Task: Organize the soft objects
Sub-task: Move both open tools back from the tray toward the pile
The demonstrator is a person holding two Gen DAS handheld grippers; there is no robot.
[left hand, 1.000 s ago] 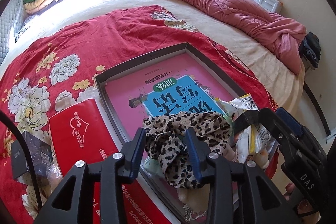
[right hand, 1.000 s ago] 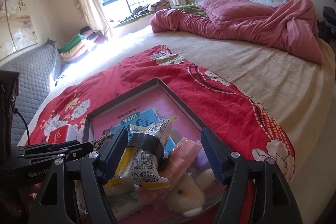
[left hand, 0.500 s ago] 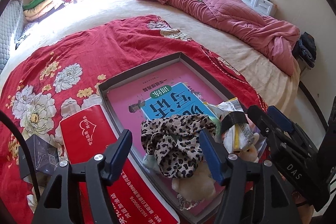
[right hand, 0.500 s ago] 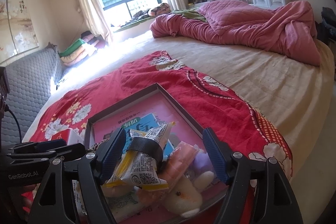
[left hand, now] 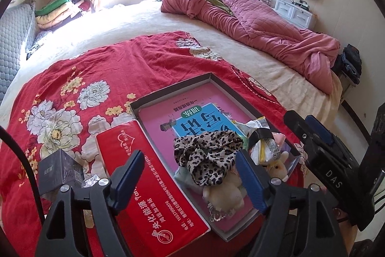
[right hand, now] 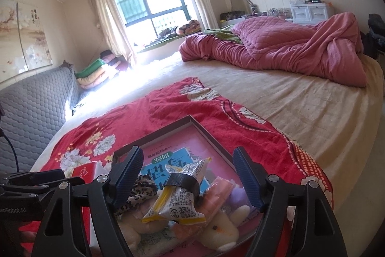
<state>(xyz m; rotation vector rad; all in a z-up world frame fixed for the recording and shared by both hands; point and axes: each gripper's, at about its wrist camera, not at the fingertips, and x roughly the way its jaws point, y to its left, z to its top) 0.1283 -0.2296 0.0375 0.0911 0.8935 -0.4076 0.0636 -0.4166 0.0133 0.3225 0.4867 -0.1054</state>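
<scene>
Over the tray (left hand: 172, 91), we're hovering both grippers, left gripper (left hand: 190, 181) and right gripper (right hand: 189, 175), spread wide and holding nothing. We're eyeing the leopard scarf (left hand: 208, 157) heaped in the tray's near corner: light and floppy, probably best pinched at a bunched fold.

One tray (left hand: 168, 94), one leopard scrunchie (left hand: 207, 155), two plush toys (left hand: 223, 192) — one red box (left hand: 144, 175), one black box (left hand: 60, 170)

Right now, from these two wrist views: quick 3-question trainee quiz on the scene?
1. True or false: the leopard-print scrunchie lies inside the shallow box.
2. Which side of the box is the red tissue pack on, in the left wrist view? A) left B) right
3. Fill in: both the left hand-held gripper and the right hand-held gripper are ____.

Key: 1 true; 2 A; 3 open.
</scene>
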